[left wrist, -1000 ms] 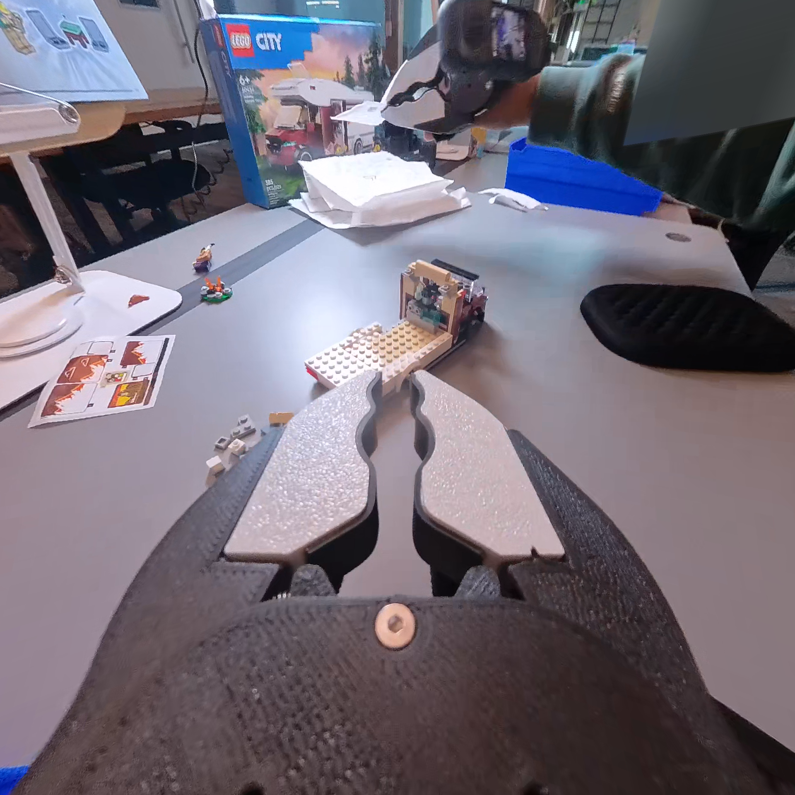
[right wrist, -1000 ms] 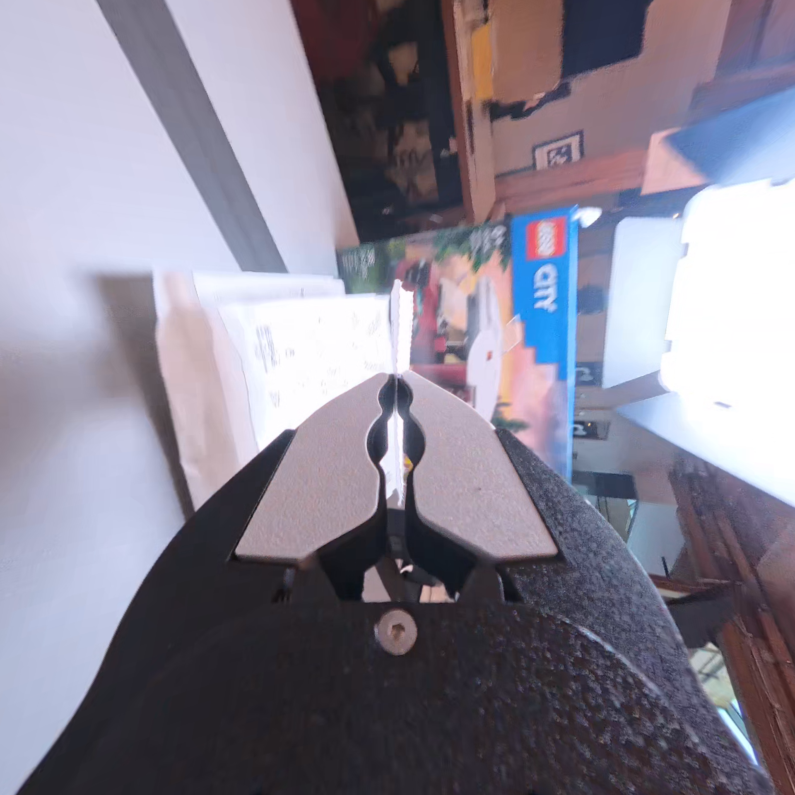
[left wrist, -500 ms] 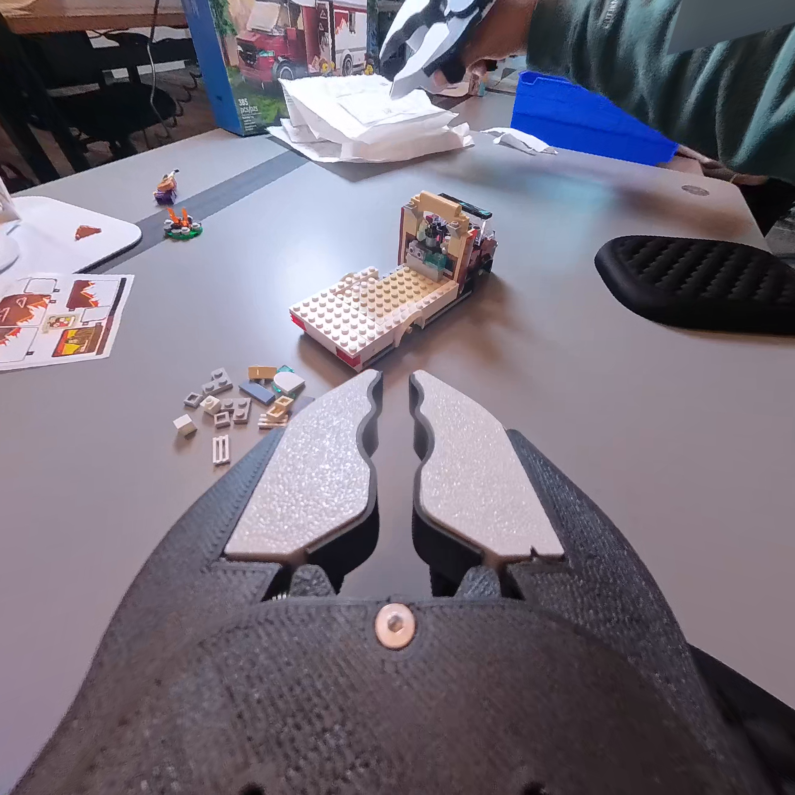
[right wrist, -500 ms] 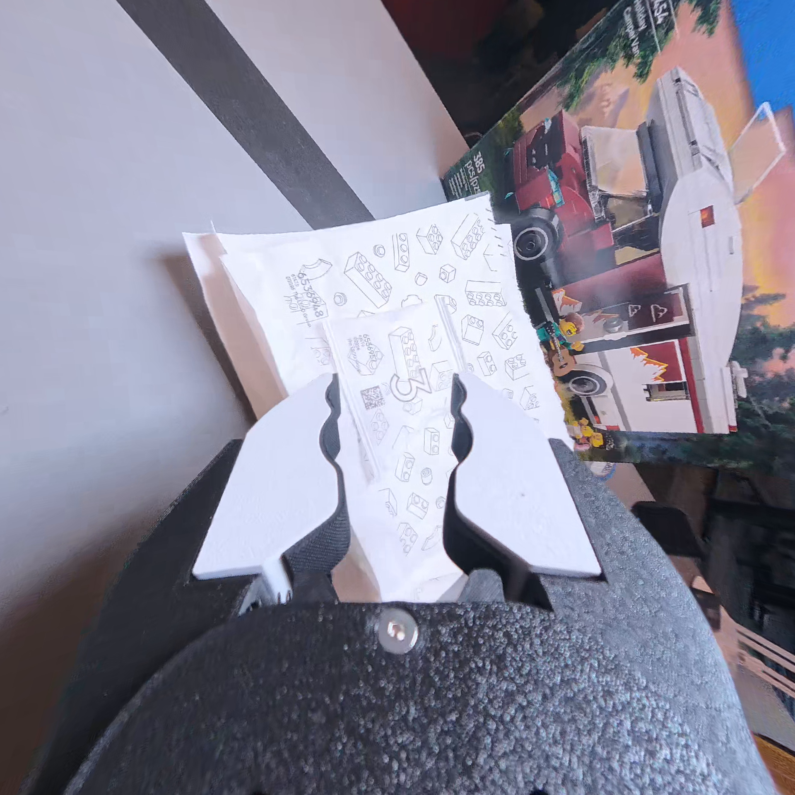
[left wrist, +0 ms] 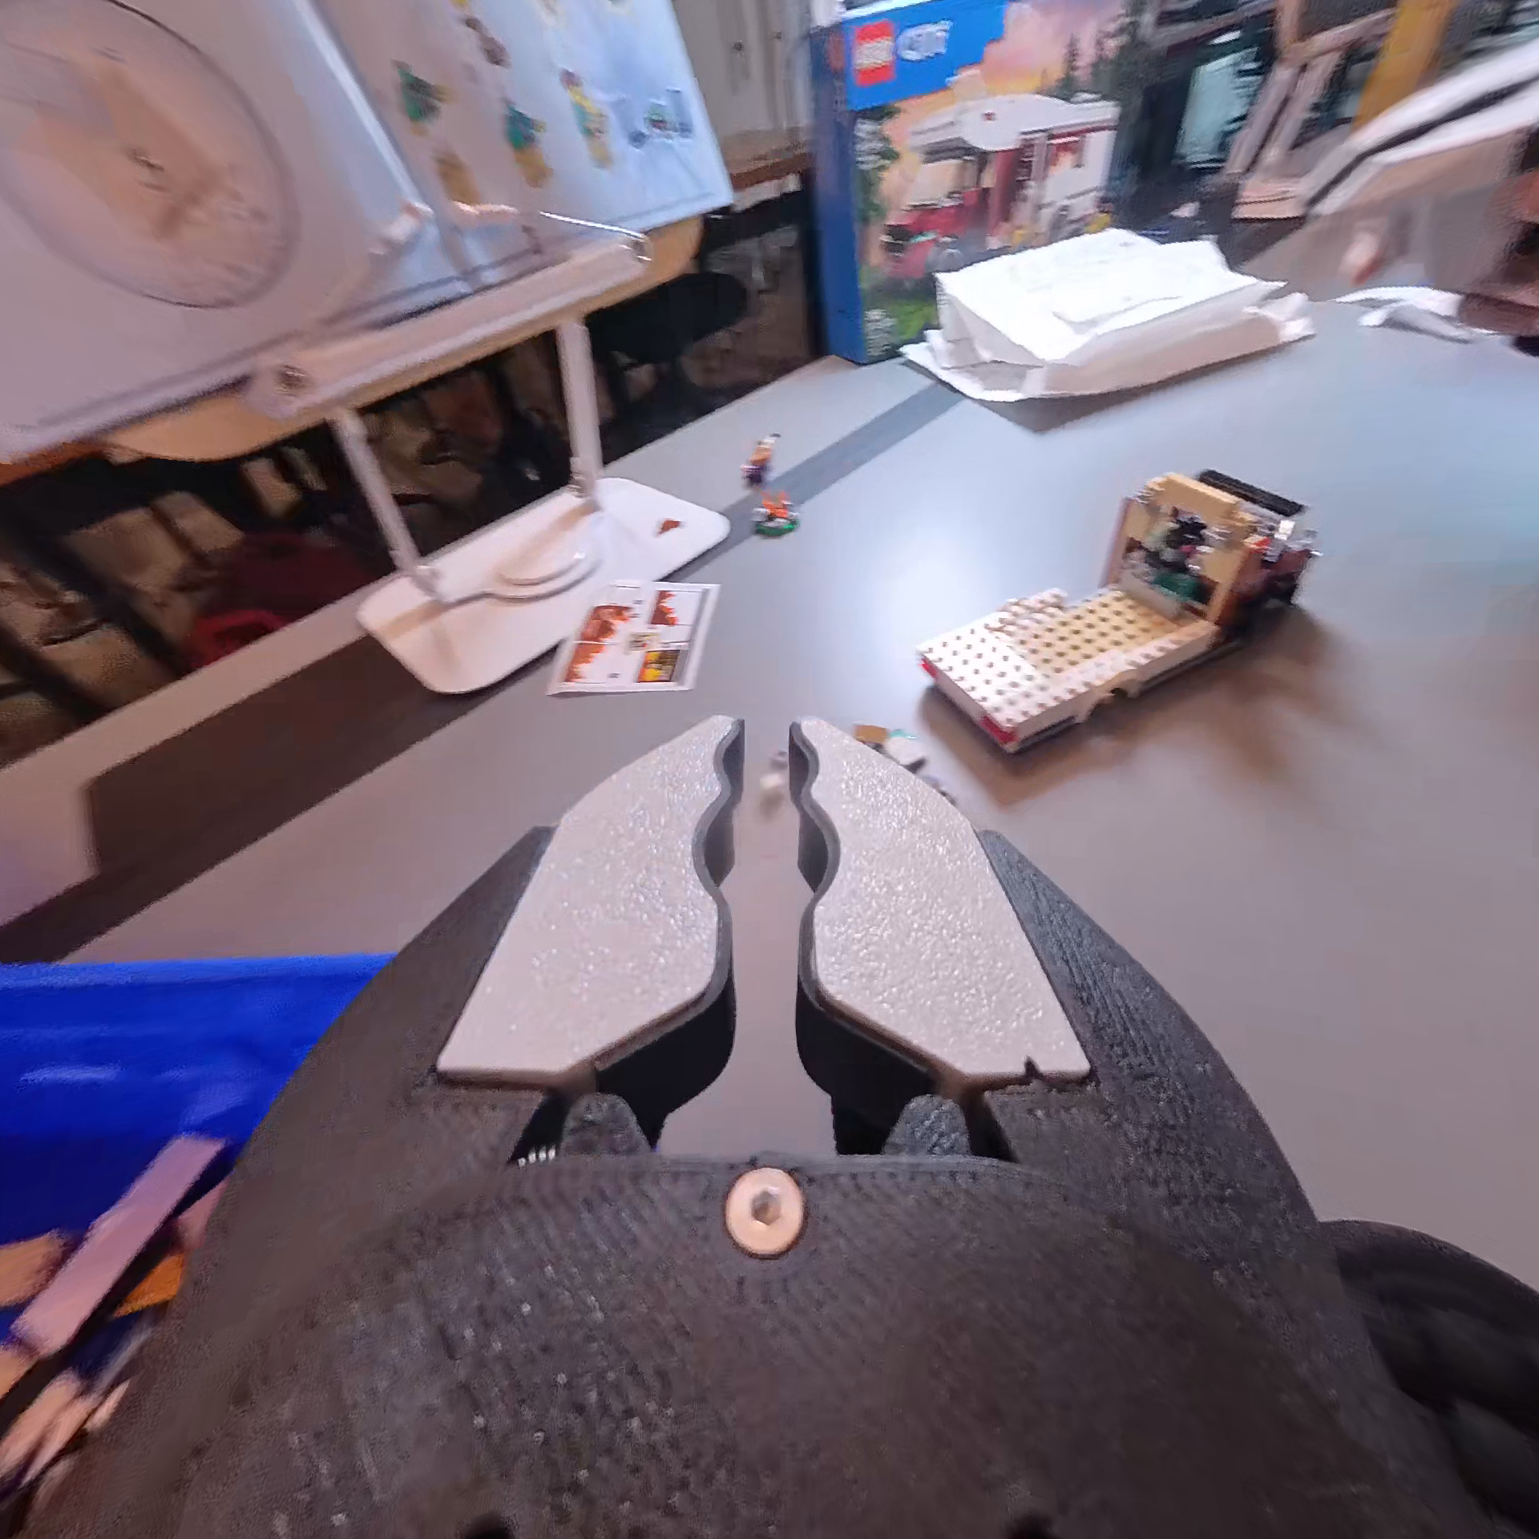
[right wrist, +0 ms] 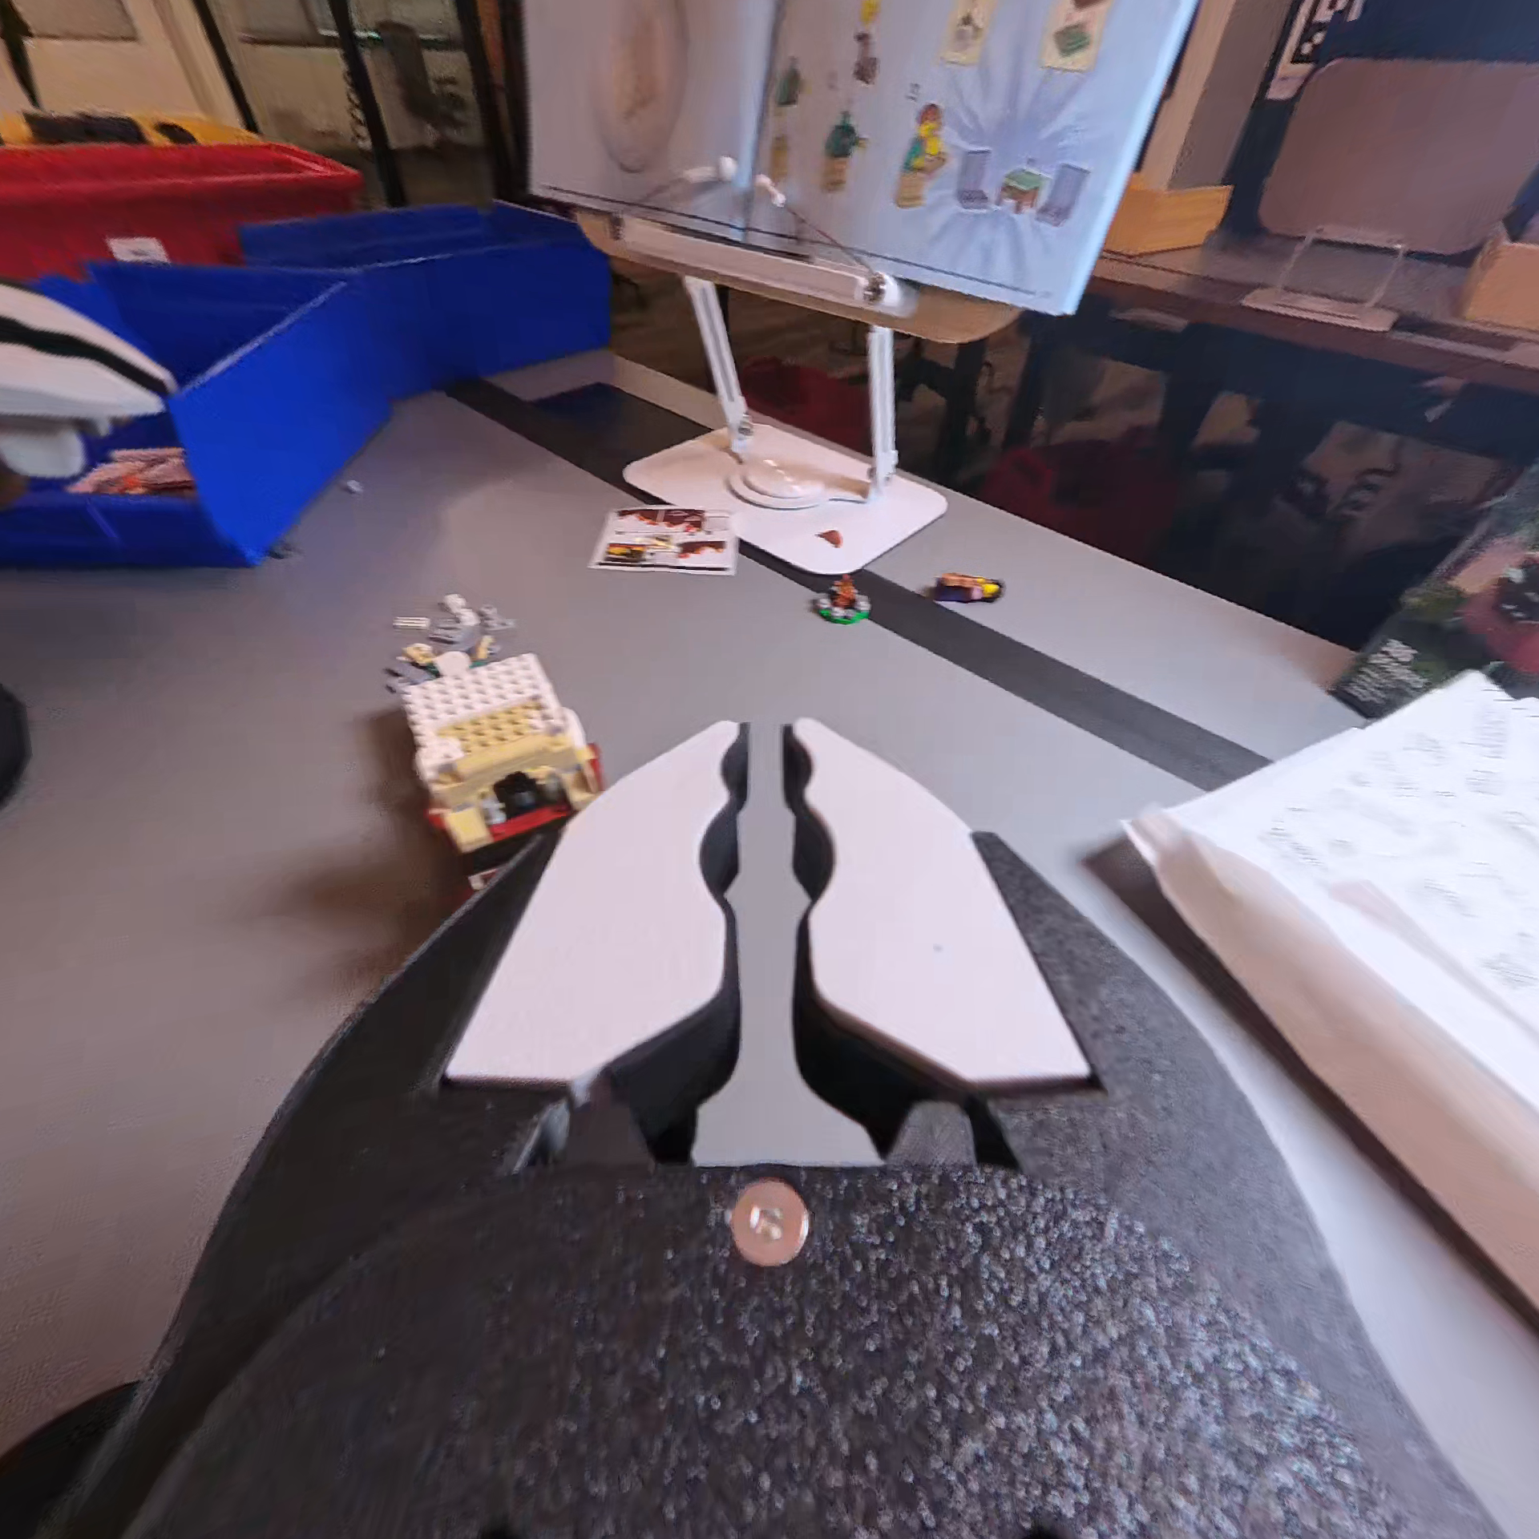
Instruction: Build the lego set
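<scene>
Just beyond the left gripper (left wrist: 766, 737), whose jaws stand slightly spread and empty, lie the loose bricks (left wrist: 895, 744) on the grey bench (left wrist: 1249, 874), with the half-built camper (left wrist: 1116, 616) ahead and to its right, long axis running away rightward. From the right gripper (right wrist: 766, 729), likewise slightly spread and empty, the camper (right wrist: 500, 749) sits ahead-left and the bricks (right wrist: 454, 637) lie past it, so the left looks nearer for the next piece.

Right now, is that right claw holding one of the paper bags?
No. The right gripper is empty, its jaws slightly apart over the bare table, and the paper bags lie beside it.
</scene>
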`<state>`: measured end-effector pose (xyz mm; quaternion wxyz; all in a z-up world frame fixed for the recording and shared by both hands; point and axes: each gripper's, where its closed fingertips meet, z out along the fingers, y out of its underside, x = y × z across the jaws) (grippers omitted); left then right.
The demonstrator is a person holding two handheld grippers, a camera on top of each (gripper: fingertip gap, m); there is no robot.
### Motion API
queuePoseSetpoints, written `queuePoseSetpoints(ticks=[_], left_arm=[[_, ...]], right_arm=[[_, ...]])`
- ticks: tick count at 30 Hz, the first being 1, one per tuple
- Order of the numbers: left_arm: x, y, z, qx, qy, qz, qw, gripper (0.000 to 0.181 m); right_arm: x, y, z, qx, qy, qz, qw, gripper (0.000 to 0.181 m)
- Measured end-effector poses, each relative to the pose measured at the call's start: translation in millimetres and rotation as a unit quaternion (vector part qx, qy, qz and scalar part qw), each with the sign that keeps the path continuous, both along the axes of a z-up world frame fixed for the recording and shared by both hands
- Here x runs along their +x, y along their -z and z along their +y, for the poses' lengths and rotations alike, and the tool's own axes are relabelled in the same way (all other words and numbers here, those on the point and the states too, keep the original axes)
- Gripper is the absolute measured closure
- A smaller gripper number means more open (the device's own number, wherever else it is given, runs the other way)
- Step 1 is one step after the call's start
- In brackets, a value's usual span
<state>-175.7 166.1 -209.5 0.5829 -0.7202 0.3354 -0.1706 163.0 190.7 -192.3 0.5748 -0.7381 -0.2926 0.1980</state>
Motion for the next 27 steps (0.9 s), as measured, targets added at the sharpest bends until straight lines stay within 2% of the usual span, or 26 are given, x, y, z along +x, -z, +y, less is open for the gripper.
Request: queuePoseSetpoints(ticks=[1,4,6,8,11,15,17,18,19,22,25,27], left_arm=[[-13,-9,3,0.010,-0.023,0.004,1.000,0.172],[-50,-31,16,-0.002,-0.077,0.043,0.996,0.171],[-66,-35,30,-0.049,-0.083,0.085,0.992,0.167],[-76,-23,47,-0.126,-0.069,0.172,0.975,0.161],[-86,4,75,-0.237,-0.038,0.292,0.926,0.159],[-106,50,103,-0.362,-0.025,0.433,0.825,0.157],[-106,67,109,-0.418,-0.015,0.455,0.786,0.157],[-105,72,115,-0.424,-0.013,0.467,0.776,0.157],[-109,78,117,-0.436,-0.013,0.490,0.755,0.157],[-115,98,110,-0.473,0.005,0.520,0.711,0.158],[-141,113,102,-0.487,0.002,0.586,0.648,0.158],[-146,120,97,-0.498,0.006,0.602,0.624,0.159]], right_arm=[[-13,0,-15,0.001,-0.014,0.008,1.000,0.181],[-33,7,-42,0.001,-0.031,0.017,0.999,0.181],[-37,12,-49,0.005,-0.032,0.034,0.999,0.181],[-34,15,-48,0.011,-0.020,0.047,0.999,0.172],[-28,19,-47,0.004,-0.012,0.054,0.998,0.166],[-17,19,-48,0.006,-0.004,0.060,0.998,0.165],[-13,18,-49,0.010,0.000,0.058,0.998,0.165],[-12,17,-49,0.014,0.002,0.056,0.998,0.165],[-12,16,-50,0.017,0.002,0.055,0.998,0.165],[-13,12,-53,0.026,0.000,0.051,0.998,0.165],[-13,9,-54,0.030,-0.003,0.053,0.998,0.165],[-14,9,-54,0.026,-0.006,0.057,0.998,0.165]])
